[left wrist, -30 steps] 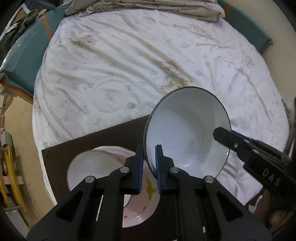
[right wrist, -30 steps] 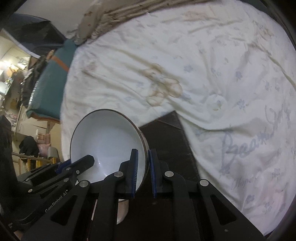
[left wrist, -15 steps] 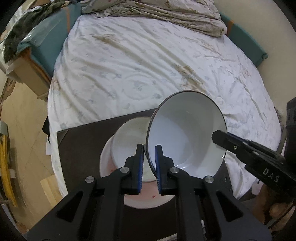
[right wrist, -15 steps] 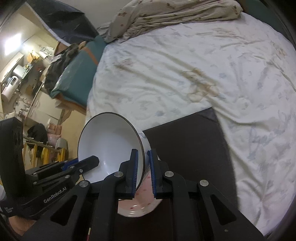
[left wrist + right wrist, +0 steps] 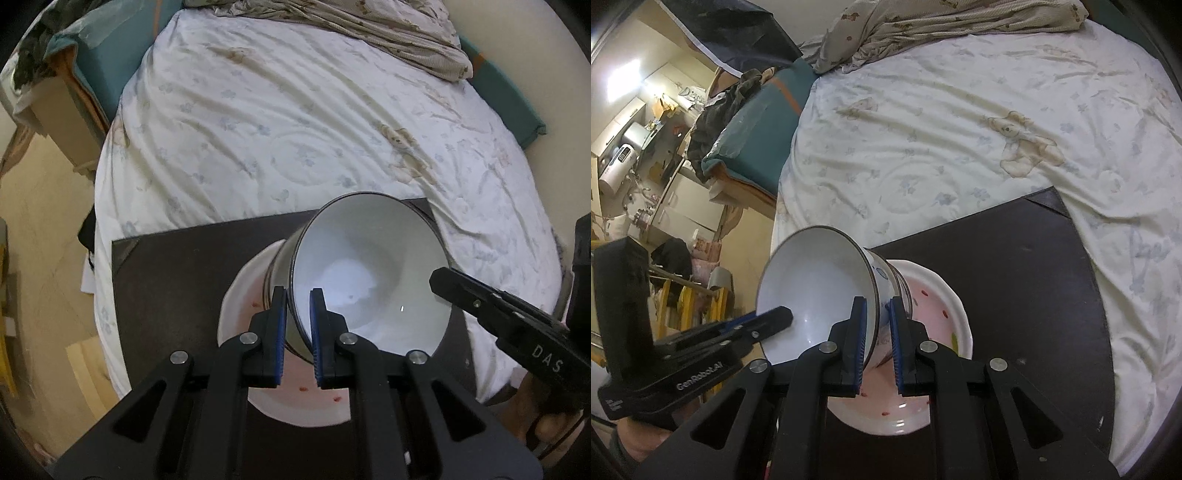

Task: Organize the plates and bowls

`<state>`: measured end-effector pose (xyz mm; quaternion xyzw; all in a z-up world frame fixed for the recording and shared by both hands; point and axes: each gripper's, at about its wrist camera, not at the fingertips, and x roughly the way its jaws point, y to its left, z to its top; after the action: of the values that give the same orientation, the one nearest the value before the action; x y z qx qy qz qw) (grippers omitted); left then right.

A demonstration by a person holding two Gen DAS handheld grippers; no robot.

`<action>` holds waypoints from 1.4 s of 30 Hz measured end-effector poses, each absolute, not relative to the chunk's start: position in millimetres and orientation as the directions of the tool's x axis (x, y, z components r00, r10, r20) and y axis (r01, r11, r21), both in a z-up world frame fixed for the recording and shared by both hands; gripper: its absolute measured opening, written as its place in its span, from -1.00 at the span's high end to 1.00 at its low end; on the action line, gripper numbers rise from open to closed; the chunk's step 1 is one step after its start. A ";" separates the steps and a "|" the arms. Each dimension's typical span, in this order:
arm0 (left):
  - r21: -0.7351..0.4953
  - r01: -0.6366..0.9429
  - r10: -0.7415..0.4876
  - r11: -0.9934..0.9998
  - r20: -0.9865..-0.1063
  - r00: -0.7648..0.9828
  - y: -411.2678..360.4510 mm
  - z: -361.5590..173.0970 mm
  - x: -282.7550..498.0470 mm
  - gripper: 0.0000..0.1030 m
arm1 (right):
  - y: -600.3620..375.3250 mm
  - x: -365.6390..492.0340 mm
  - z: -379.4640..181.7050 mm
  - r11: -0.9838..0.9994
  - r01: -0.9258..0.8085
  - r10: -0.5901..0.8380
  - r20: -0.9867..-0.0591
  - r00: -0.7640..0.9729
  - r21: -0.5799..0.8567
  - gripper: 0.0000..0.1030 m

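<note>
A white bowl with a dark rim (image 5: pixel 369 273) (image 5: pixel 820 291) is held tilted by both grippers, one on each side of its rim. My left gripper (image 5: pixel 297 332) is shut on its near-left rim; my right gripper (image 5: pixel 875 336) is shut on the opposite rim. The bowl hangs just over a white plate with red specks (image 5: pixel 295 406) (image 5: pixel 931 302) lying on a dark board (image 5: pixel 177 280) (image 5: pixel 1027 280). Whether the bowl's foot touches the plate is hidden. The right gripper shows in the left wrist view (image 5: pixel 439 278), the left in the right wrist view (image 5: pixel 785 315).
The dark board lies on the near edge of a bed with a white printed sheet (image 5: pixel 295 122) (image 5: pixel 960 122). A crumpled beige blanket (image 5: pixel 388 33) lies at the bed's far end. Floor and cluttered furniture (image 5: pixel 646 147) are to the left.
Both grippers have carried the bowl back and lower, so it now hangs over the speckled plate. The view has pulled back and the board's far edge has come into sight.
</note>
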<state>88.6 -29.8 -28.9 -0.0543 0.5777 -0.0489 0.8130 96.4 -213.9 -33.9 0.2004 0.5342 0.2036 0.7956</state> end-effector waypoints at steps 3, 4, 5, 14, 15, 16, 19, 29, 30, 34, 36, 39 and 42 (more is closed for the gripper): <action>-0.154 0.005 -0.147 0.988 -0.933 0.327 -25.9 -29.3 91.9 0.82 | -209.8 101.9 -41.7 0.842 -0.105 0.530 -0.778 0.337 0.529 0.74; -0.162 0.000 -0.153 0.987 -0.933 0.326 -24.1 -29.7 92.8 0.82 | -208.9 102.8 -43.9 0.842 -0.103 0.531 -0.779 0.333 0.529 0.74; -0.165 -0.004 -0.155 0.986 -0.934 0.323 -22.9 -30.6 93.5 0.82 | -208.6 104.1 -46.2 0.840 -0.100 0.534 -0.779 0.329 0.534 0.74; -0.114 0.008 -0.111 0.993 -0.940 0.324 -28.2 -35.4 95.7 0.82 | -207.0 110.3 -52.1 0.833 -0.114 0.548 -0.777 0.310 0.541 0.74; -0.113 0.005 -0.109 0.994 -0.940 0.325 -28.3 -36.2 96.2 0.82 | -207.0 110.2 -52.5 0.834 -0.117 0.547 -0.777 0.310 0.540 0.74; -0.114 0.003 -0.108 0.994 -0.940 0.325 -28.4 -36.5 96.6 0.82 | -206.9 110.3 -53.1 0.834 -0.121 0.547 -0.778 0.308 0.538 0.74; -0.124 -0.007 -0.115 0.992 -0.940 0.322 -26.3 -38.5 98.2 0.80 | -208.1 110.8 -58.0 0.824 -0.108 0.561 -0.774 0.293 0.556 0.75; -0.098 -0.032 -0.081 0.995 -0.936 0.343 -19.7 -36.8 91.9 0.13 | -212.4 108.4 -56.3 0.813 -0.103 0.574 -0.762 0.298 0.573 0.66; -0.087 -0.029 -0.072 0.996 -0.933 0.353 -19.6 -34.9 90.3 0.13 | -213.0 107.9 -54.2 0.820 -0.109 0.566 -0.764 0.309 0.563 0.66; -0.085 -0.030 -0.066 0.996 -0.921 0.383 -16.7 -28.5 84.9 0.12 | -217.9 106.1 -46.5 0.824 -0.121 0.558 -0.754 0.347 0.554 0.66; -0.073 -0.032 -0.054 0.997 -0.910 0.410 -15.9 -24.8 80.7 0.12 | -220.3 103.9 -44.2 0.826 -0.121 0.553 -0.752 0.359 0.550 0.66; -0.046 -0.051 -0.019 0.998 -0.899 0.437 -15.6 -20.9 74.1 0.13 | -220.7 99.0 -41.4 0.846 -0.122 0.523 -0.762 0.382 0.520 0.66; -0.051 -0.055 -0.019 0.997 -0.884 0.466 -14.7 -12.5 65.7 0.12 | -218.9 92.3 -37.3 0.866 -0.126 0.491 -0.774 0.398 0.484 0.66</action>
<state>65.7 -14.7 -12.5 -0.0361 0.5164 0.0106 0.8555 92.3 -218.9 -37.3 0.1772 0.5148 0.1890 0.8172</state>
